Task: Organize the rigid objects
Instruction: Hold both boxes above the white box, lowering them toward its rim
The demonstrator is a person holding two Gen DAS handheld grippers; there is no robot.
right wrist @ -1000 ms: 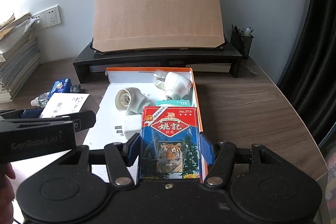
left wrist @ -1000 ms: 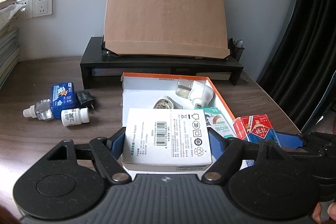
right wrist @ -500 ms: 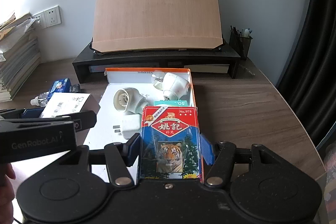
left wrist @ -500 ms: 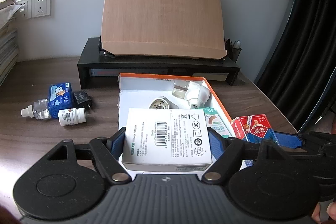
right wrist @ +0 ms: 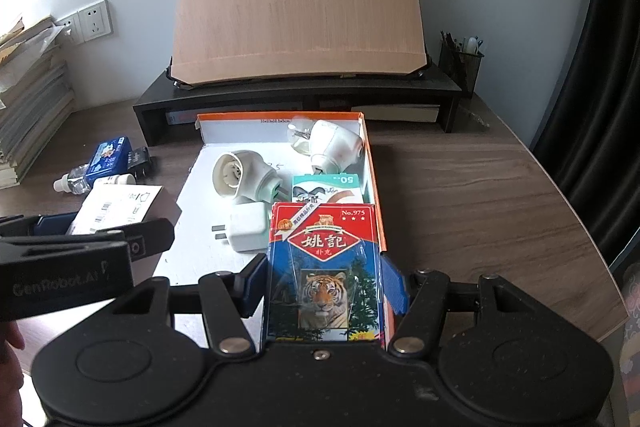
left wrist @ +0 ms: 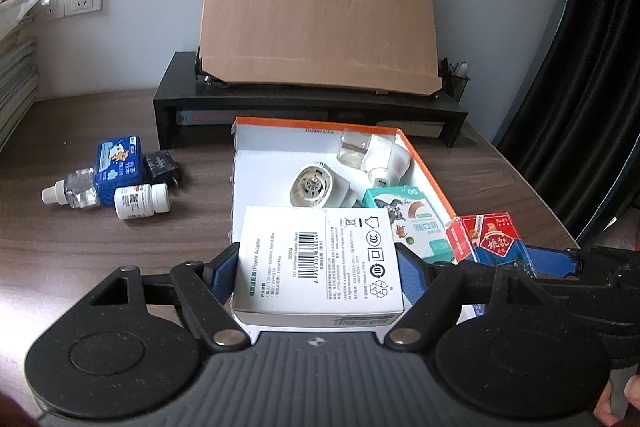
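We see a wooden bench (right wrist: 480,195) carrying an orange-rimmed cardboard tray (right wrist: 370,163), our landmark for everything else. Behind the tray stands a black monitor riser (right wrist: 296,99) with a tilted wooden board (right wrist: 298,3) on it.

Our left gripper (left wrist: 316,267) is closed on a white power adapter box (left wrist: 316,259), label side up, held over the near left corner of the tray. Our right gripper (right wrist: 324,287) is clamped on a pack of tiger playing cards (right wrist: 324,267), held over the near right corner of the tray, against its orange rim.

Inside the tray, toward its far right corner, lies a white plug-in mosquito repellent heater with its liquid bottle (right wrist: 332,143); a second white plug-in heater (right wrist: 244,175) lies near the tray's middle. A teal bandage box (right wrist: 332,187) rests along the right wall, and a white charger plug (right wrist: 248,231) sits nearer us.

Left of the tray, on the bench, a blue tin (left wrist: 120,167), a black adapter (left wrist: 162,167), a white pill bottle (left wrist: 140,201) and a clear dropper bottle (left wrist: 72,191) cluster together.
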